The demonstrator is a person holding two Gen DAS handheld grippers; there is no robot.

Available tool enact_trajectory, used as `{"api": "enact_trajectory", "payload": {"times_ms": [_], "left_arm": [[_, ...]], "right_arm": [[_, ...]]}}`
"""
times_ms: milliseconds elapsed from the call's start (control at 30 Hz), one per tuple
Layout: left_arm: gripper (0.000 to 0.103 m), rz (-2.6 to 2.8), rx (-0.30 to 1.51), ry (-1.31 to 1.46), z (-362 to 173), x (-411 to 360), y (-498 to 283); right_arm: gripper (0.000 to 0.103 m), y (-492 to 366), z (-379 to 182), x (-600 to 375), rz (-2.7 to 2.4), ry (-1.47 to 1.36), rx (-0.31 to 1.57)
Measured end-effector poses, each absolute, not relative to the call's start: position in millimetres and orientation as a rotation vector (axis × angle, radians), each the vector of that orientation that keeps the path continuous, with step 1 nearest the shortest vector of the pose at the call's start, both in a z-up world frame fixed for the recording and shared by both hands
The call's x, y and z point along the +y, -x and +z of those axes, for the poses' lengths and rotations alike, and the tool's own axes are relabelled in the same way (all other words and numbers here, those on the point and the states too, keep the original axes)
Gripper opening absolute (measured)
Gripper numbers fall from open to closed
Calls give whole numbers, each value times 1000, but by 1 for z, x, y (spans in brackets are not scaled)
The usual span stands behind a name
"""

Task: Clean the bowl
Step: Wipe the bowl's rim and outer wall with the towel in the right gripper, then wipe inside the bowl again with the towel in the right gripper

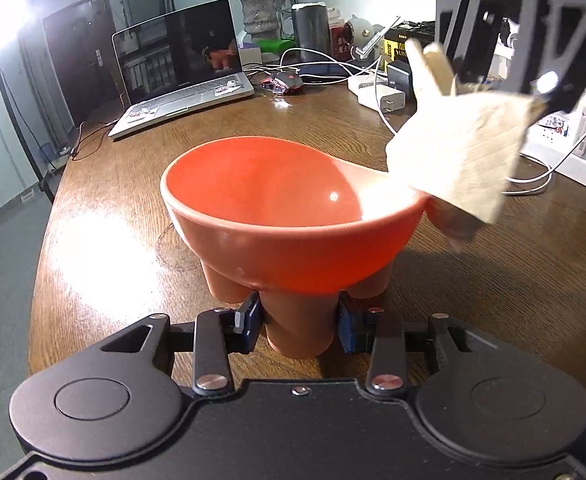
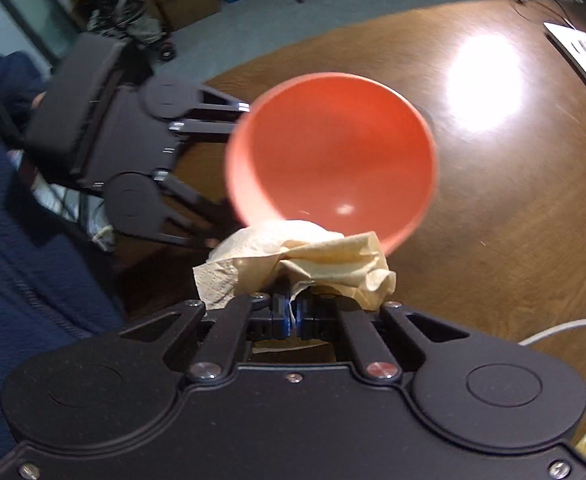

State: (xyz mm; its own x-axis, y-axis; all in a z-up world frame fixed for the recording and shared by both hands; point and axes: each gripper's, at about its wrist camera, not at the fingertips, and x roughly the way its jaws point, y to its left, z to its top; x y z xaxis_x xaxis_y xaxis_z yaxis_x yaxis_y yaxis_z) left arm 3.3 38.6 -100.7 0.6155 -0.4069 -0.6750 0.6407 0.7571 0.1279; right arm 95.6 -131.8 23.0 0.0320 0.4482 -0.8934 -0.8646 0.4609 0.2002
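The big brown wooden table holds the round orange bowl with stubby legs. The left hand-held gripper squeezes one leg under the bowl. The right hand-held gripper pinches a crumpled tan paper towel, just above the bowl's rim.

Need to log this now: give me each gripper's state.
Left gripper: closed on a leg of the orange bowl.
Right gripper: closed on the paper towel.
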Motion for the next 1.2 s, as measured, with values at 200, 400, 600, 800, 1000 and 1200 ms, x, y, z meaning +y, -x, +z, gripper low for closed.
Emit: {"api": "enact_trajectory", "payload": {"times_ms": [200, 400, 600, 800, 1000, 1200], "left_arm": [[38, -603, 673, -373, -99, 41, -6], [38, -601, 673, -369, -99, 41, -1], [38, -614, 674, -368, -102, 41, 5], [38, -625, 666, -374, -103, 42, 1], [38, -604, 679, -345, -107, 48, 3], [38, -609, 681, -333, -108, 50, 1]], "right_arm": [[1, -94, 39, -96, 1168, 451, 1061], [1, -108, 55, -69, 1245, 439, 969], [2, -141, 61, -73, 1136, 467, 932], [2, -159, 13, -56, 1068, 827, 928], [2, -144, -1, -52, 1129, 1077, 935], [22, -126, 7, -57, 1174, 1073, 1006]]}}
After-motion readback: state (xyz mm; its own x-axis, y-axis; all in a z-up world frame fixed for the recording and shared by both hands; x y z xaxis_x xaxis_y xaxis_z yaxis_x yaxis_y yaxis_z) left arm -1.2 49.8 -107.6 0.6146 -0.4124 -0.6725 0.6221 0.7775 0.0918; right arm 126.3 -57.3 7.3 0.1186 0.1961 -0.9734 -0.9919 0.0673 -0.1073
